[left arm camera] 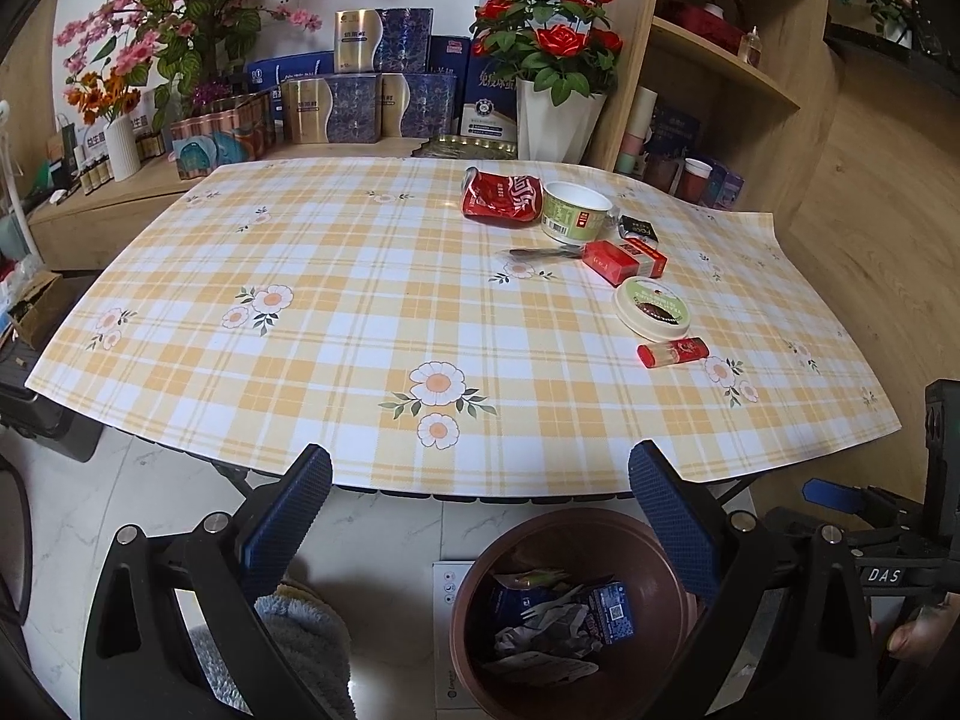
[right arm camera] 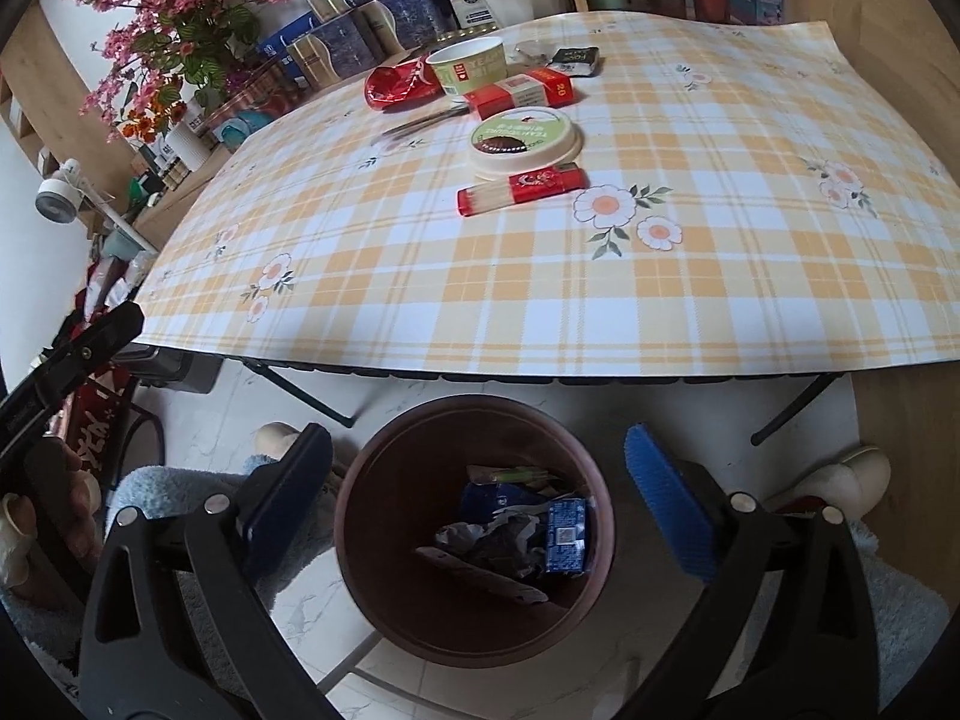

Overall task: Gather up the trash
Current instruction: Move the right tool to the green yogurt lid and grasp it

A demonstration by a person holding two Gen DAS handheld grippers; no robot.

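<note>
Checked cloth covers the table (left arm camera: 300, 300), with a brown bin (right arm camera: 384, 540) on the floor at its near edge already holding several wrappers (right arm camera: 510, 531). About 7 pieces of trash remain at the far right: a red bag (left arm camera: 501, 198), cup (left arm camera: 573, 210), red box (left arm camera: 624, 259), round lid (left arm camera: 653, 307) and others. Left gripper (left arm camera: 480, 516) and right gripper (right arm camera: 477, 498) both hang spread and empty above the bin.

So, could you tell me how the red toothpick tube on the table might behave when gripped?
The toothpick tube lies on its side and looks round, so it may roll if nudged. Its clear plastic body probably feels stiff, light and somewhat slippery between the pads.
</note>
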